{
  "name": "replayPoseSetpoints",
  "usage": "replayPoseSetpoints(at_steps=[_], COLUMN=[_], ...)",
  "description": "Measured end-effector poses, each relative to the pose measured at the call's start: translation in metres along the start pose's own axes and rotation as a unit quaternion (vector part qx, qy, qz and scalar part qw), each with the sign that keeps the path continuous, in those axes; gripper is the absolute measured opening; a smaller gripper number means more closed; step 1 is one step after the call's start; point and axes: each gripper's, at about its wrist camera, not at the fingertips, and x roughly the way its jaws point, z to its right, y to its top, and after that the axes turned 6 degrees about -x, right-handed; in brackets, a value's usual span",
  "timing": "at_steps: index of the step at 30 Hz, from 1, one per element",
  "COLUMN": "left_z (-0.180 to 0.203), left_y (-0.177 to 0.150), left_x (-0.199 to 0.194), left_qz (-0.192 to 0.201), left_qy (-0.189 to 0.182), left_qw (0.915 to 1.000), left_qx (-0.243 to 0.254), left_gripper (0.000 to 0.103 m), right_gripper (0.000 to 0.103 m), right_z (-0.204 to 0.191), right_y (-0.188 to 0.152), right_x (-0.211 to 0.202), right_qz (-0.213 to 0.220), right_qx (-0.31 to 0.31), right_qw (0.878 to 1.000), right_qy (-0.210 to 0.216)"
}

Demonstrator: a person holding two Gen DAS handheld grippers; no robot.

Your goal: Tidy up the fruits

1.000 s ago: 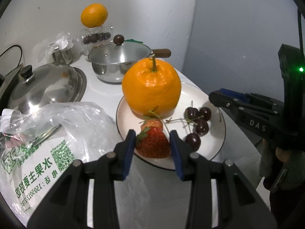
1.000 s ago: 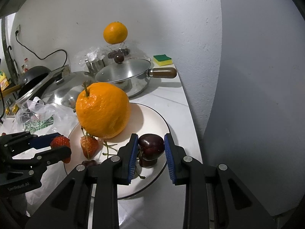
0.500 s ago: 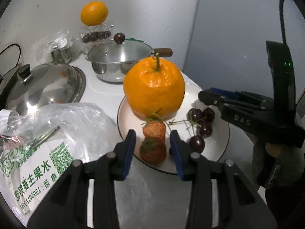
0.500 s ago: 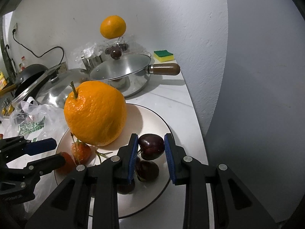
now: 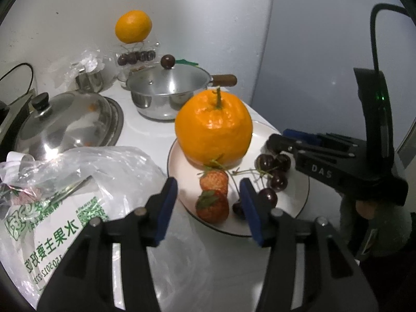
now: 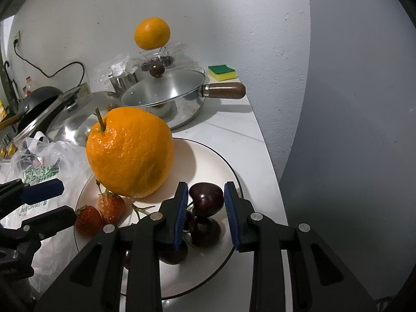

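White plate (image 5: 299, 205) holds the fruit: one big stemmed orange (image 5: 213, 127), two strawberries, several dark cherries.
The right gripper (image 6: 206, 202), its black body lettered "DAS", is clamped on a glossy cherry (image 6: 206, 199); the left gripper (image 5: 208, 202) has its jaws opening, clear of the near strawberry (image 5: 212, 206) between them; beside lies a plastic bag (image 5: 85, 182) with green Chinese print.

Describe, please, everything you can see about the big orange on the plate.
The big orange is bright, with dimpled, slightly lumpy peel and a short green-brown stem pointing up. It looks whole and unpeeled. It stands on the far part of the white plate, taking much of its width. A strawberry lies at its base, leaves against the peel. Neither gripper touches it.
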Motion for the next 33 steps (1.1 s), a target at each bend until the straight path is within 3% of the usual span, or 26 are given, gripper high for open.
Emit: replayPoseSetpoints(at_steps=[4,20,23,33], left_z=[-0.001,-0.002,-0.005,-0.012], left_y=[0.001,-0.005,-0.008,-0.015], left_x=[-0.005,-0.038,-0.047,-0.083], left_qz=[0.005,0.028,0.034,0.058], left_qy=[0.003,0.007,0.003,0.009], left_qw=[1.0,0.9996,0.9994,0.9981], left_qx=[0.001,-0.002,-0.008,-0.018], left_gripper=[0.052,0.054,0.074,0.074], right_gripper=[0.04,0.04,0.04,0.041], right_z=[-0.001,-0.014,-0.019,-0.04], right_y=[0.001,0.001,0.001,-0.002], right_x=[-0.003,-0.032,-0.041,-0.074], right_qz=[0.001,0.017,0.022,0.041], right_qx=[0.002,-0.005,-0.009,-0.019], right_qw=[1.0,1.0,1.0,0.999], right_qy=[0.0,-0.008,-0.011,-0.018])
